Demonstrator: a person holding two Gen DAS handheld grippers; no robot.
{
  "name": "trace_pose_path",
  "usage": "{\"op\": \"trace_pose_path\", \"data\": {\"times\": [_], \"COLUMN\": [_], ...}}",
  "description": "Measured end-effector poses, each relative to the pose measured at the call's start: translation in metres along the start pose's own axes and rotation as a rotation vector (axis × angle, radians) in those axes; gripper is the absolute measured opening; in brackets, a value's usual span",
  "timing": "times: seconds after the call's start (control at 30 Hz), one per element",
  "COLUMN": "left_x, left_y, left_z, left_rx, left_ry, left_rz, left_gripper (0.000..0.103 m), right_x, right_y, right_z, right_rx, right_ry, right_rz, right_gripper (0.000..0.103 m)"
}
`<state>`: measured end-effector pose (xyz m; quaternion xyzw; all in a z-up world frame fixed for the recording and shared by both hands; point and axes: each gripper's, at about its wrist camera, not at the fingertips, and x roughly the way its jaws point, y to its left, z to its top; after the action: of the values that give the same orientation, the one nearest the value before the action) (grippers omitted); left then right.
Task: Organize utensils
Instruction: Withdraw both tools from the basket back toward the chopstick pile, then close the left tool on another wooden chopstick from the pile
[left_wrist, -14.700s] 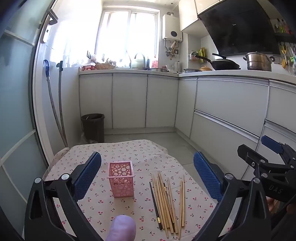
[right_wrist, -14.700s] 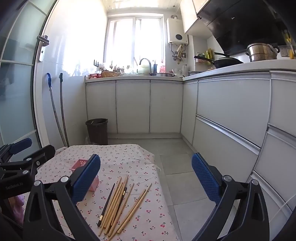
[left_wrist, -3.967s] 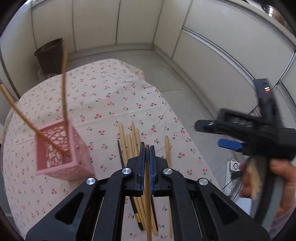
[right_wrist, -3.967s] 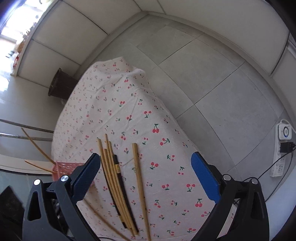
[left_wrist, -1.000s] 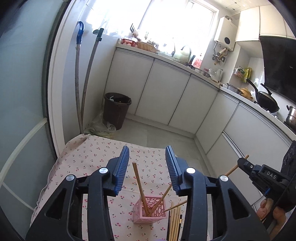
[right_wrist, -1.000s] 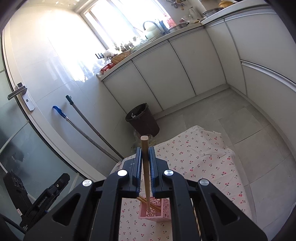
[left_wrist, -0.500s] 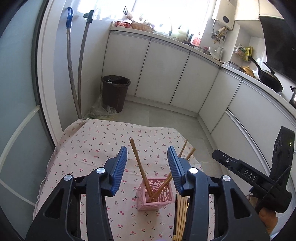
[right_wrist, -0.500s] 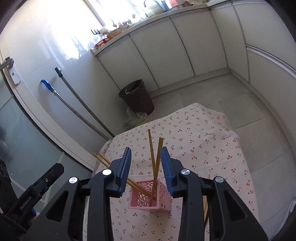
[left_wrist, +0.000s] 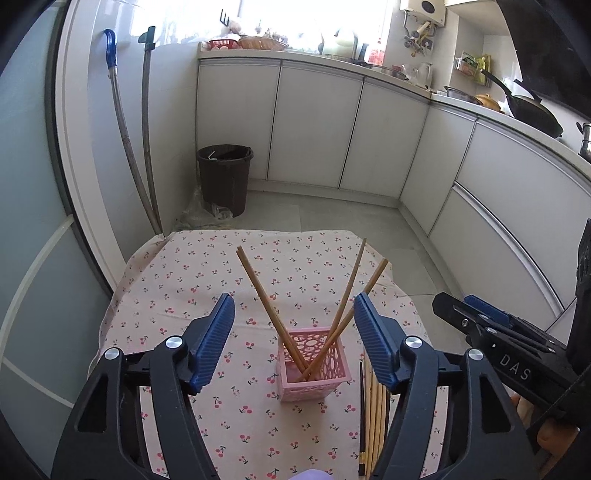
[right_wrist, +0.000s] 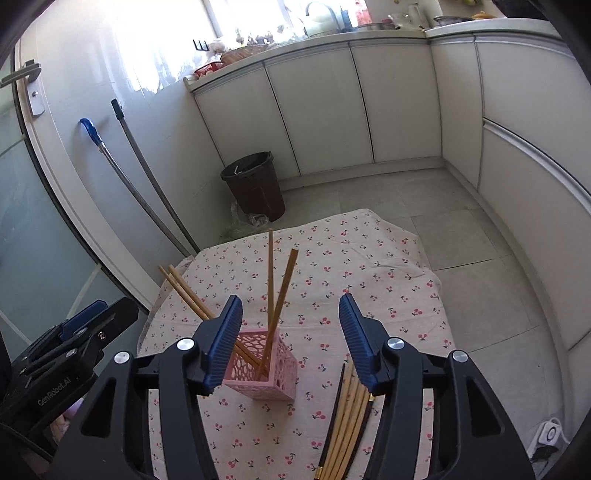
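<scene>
A cherry-print cloth (left_wrist: 207, 280) covers the low table, with white cabinets (left_wrist: 314, 125) behind and a dark bin (left_wrist: 224, 177) standing on the floor by two leaning mop handles (left_wrist: 146, 129). The left gripper (left_wrist: 293, 347) hangs above the near part of the cloth, its blue fingers (left_wrist: 214, 343) spread wide with nothing between them; the right gripper (right_wrist: 290, 343) is likewise parted and empty. A pink holder (left_wrist: 314, 363) stands upright on the cloth, and four chopsticks (left_wrist: 266, 299) lean out of it in different directions. A loose bundle (right_wrist: 349, 417) of chopsticks lies flat on the cloth just right of the holder.
</scene>
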<state>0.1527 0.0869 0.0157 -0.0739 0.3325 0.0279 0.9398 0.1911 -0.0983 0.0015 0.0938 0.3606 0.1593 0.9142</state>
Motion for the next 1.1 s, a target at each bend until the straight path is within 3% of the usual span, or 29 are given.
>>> {"op": "trace_pose_path", "data": {"times": [0.13, 0.33, 0.7, 0.83, 1.1], "left_x": [0.003, 0.008, 0.015, 0.022, 0.038], "left_y": [-0.006, -0.015, -0.036, -0.046, -0.099], "left_z": [-0.007, -0.016, -0.032, -0.039, -0.056], "left_rx": [0.013, 0.038, 0.086, 0.119, 0.227], "left_ry": [0.012, 0.037, 0.079, 0.118, 0.218], "left_rz": [0.005, 0.016, 0.013, -0.001, -0.120], "left_gripper": [0.076, 0.080, 0.092, 0.094, 0.095], "right_x": [-0.004, -0.011, -0.017, -0.027, -0.053], "right_y": [-0.010, -0.029, -0.062, -0.086, -0.154], "right_z": [-0.009, -0.022, -0.033, -0.037, -0.043], "right_rx": [-0.002, 0.035, 0.099, 0.190, 0.496], "right_ry": [0.001, 0.013, 0.036, 0.040, 0.028], "right_rz": [-0.038, -0.087, -0.122, -0.101, -0.004], "right_gripper": [0.067, 0.078, 0.088, 0.092, 0.093]}}
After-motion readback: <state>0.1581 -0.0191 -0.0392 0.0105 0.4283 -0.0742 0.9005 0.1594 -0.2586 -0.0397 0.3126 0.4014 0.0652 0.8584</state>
